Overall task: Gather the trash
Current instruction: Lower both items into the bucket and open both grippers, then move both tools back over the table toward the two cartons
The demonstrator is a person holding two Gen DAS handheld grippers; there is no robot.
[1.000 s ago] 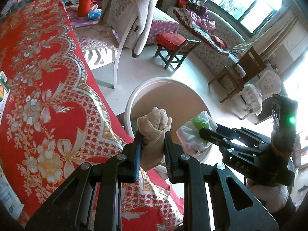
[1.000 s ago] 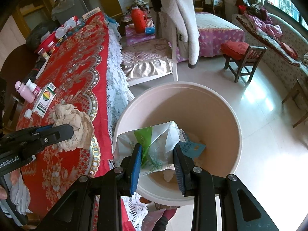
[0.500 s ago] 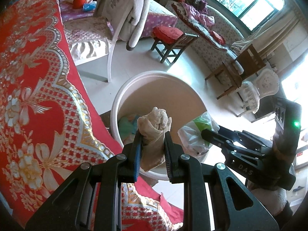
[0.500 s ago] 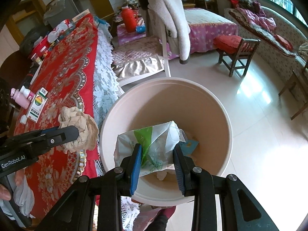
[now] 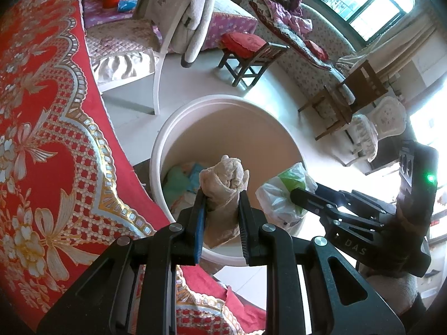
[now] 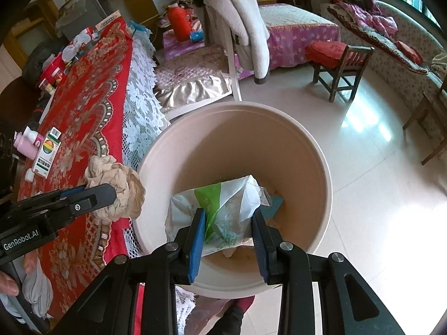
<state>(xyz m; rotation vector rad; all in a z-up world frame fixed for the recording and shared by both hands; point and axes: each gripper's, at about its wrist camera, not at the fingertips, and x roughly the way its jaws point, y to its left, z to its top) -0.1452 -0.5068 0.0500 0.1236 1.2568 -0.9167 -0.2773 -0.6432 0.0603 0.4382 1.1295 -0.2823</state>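
My left gripper [image 5: 222, 199] is shut on a crumpled beige paper wad [image 5: 225, 184], held over the near rim of a round cream trash bin [image 5: 178, 128]. It also shows in the right wrist view [image 6: 117, 192], at the bin's left rim [image 6: 156, 145]. My right gripper [image 6: 229, 220] is shut on a white and green plastic bag [image 6: 223, 209], held over the bin's opening. The bag [image 5: 279, 192] also shows in the left wrist view. Some trash lies at the bin's bottom.
A table with a red patterned cloth [image 5: 42, 139] and white lace edge [image 6: 139, 97] stands left of the bin. A pink bottle [image 6: 26, 142] and a small box [image 6: 46, 153] lie on it. A white chair [image 6: 232, 28] and a wooden stool [image 6: 335, 61] stand behind.
Both grippers moved from the table edge to over the bin, still holding their loads. The bin now fills more of both views.
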